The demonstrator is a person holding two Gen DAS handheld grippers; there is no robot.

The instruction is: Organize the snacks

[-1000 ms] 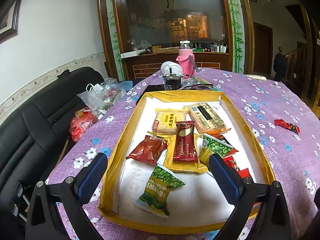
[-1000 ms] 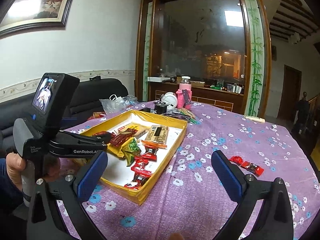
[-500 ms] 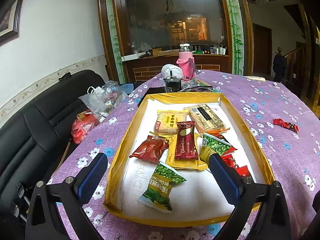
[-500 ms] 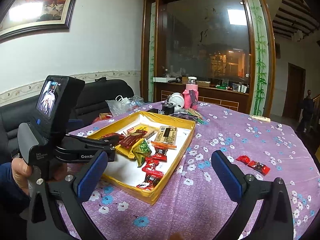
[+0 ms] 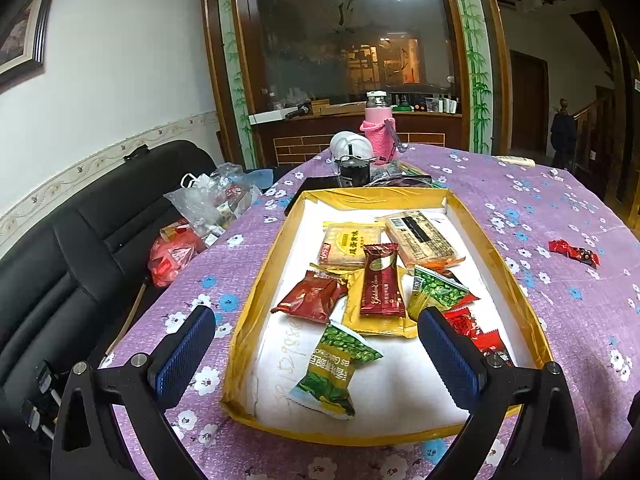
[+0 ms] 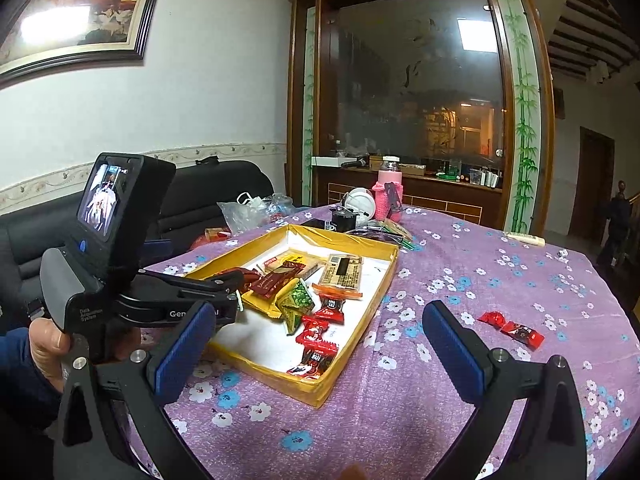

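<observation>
**Two red candies left out, both grippers waiting empty**

While most snacks are already lying in the tray (image 5: 516, 280), two red candies (image 6: 512, 328) are sitting loose on the cloth (image 6: 480, 264), just past the right gripper (image 6: 320, 352) and beyond its right finger, well apart from the tray. Same pair is showing far right of the left gripper (image 5: 316, 352) in the left wrist view.

Right gripper is hanging wide open, nothing between its pads (image 6: 182, 344). Left gripper is also spread wide and empty, hovering over the tray's near end; a green pea pack (image 5: 336, 364) is lying between its fingers, below them and not touched.

Likely step in hand: fetching the stray candies with the right gripper. To do it well: swinging right until one candy is lying centred between the pads, coming down low to the cloth, closing on the wrapper body rather than a twisted end, since foil is slippery and the ends will probably tear or slide. Taking one at a time looks safer, as the two are touching end to end. Left gripper is better kept off the tray's right side, leaving a drop spot near the other red candies (image 6: 316, 340).

Readable writing: "Golden" on the maroon bar (image 5: 380, 280); "Data Acquisition System" and "Gen…" on the left gripper body; Chinese print on the yellow biscuit pack (image 5: 350, 240), too blurred to read.
</observation>
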